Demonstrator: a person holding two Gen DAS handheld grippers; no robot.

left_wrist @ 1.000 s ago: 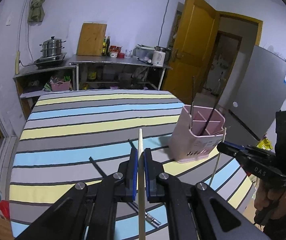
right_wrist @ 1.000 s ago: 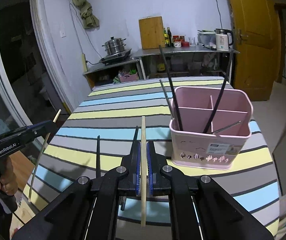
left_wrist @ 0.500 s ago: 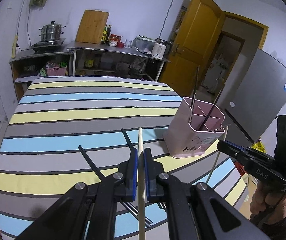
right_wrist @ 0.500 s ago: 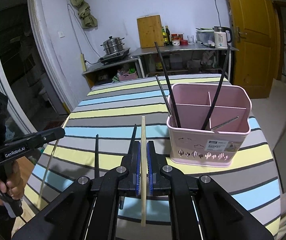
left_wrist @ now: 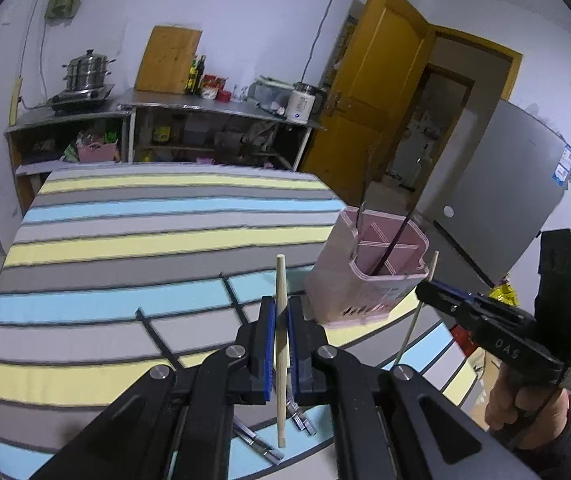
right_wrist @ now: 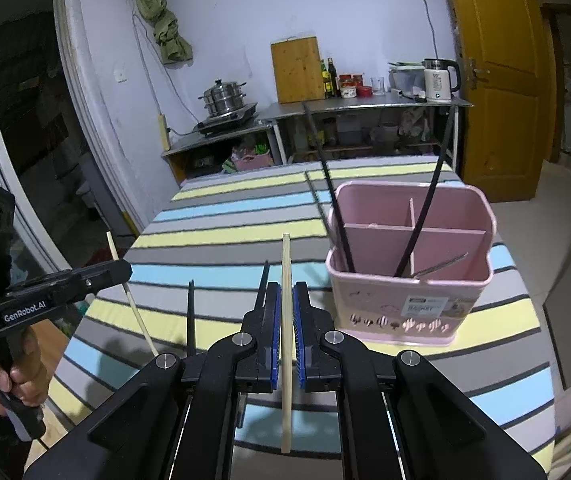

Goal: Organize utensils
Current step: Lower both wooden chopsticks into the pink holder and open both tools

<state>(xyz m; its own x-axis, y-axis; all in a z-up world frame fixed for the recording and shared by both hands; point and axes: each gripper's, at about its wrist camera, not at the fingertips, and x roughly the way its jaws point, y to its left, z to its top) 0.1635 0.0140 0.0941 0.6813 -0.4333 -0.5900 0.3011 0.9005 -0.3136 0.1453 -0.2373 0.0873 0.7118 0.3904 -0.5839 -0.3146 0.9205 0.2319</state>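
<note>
My left gripper [left_wrist: 281, 310] is shut on a pale wooden chopstick [left_wrist: 281, 280], held upright above the striped table. My right gripper [right_wrist: 286, 296] is shut on a second wooden chopstick [right_wrist: 285, 256], also upright. A pink divided utensil basket [right_wrist: 409, 280] stands on the table just right of the right gripper; it holds black chopsticks [right_wrist: 329, 188] and a metal utensil. It also shows in the left wrist view [left_wrist: 365, 276], ahead and to the right. Black chopsticks [left_wrist: 153, 332] lie on the table under the left gripper. The right gripper shows in the left wrist view [left_wrist: 431, 286], the left in the right wrist view [right_wrist: 119, 270].
The table has a striped cloth [left_wrist: 145, 240] and ends close on the right and near sides. Metal shelves with a steamer pot [right_wrist: 221, 98], a cutting board [right_wrist: 296, 70] and a kettle [right_wrist: 439, 80] stand behind. A yellow door [right_wrist: 497, 80] and a grey fridge [left_wrist: 497, 200] are to the right.
Both grippers have moved forward and nearer the pink basket, each still holding its chopstick. The left view has swung toward the table's right side.
</note>
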